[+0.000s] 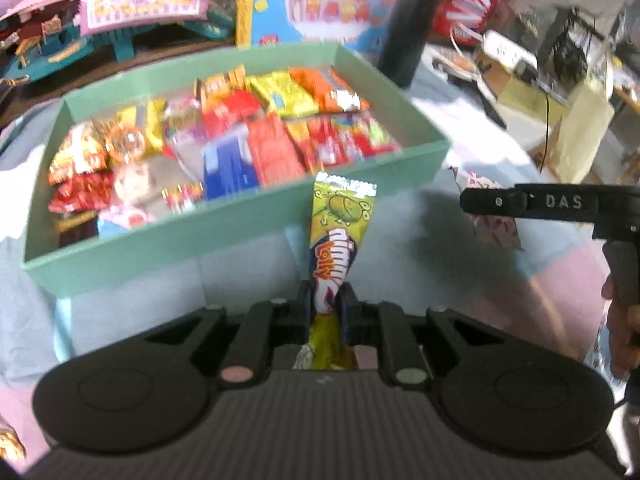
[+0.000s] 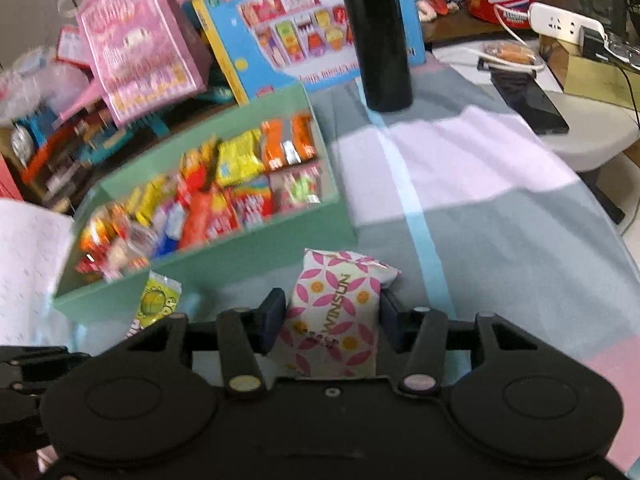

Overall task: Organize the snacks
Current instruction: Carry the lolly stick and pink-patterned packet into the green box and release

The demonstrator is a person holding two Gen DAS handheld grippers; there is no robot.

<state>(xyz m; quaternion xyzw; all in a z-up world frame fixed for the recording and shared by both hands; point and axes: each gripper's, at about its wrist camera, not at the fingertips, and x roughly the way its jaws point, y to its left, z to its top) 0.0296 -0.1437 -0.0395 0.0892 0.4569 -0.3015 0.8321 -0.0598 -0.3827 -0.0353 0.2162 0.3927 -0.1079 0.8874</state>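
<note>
Left gripper (image 1: 326, 312) pinches a green lolly packet (image 1: 340, 232), right gripper (image 2: 332, 320) clamps a pink-patterned Winsun packet (image 2: 340, 312); both should clear the green box's near wall (image 1: 240, 232) before letting go.

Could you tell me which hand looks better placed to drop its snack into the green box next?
Probably left: the left claw, shut on the lolly packet, points at the green box; the right claw faces past its corner.
</note>
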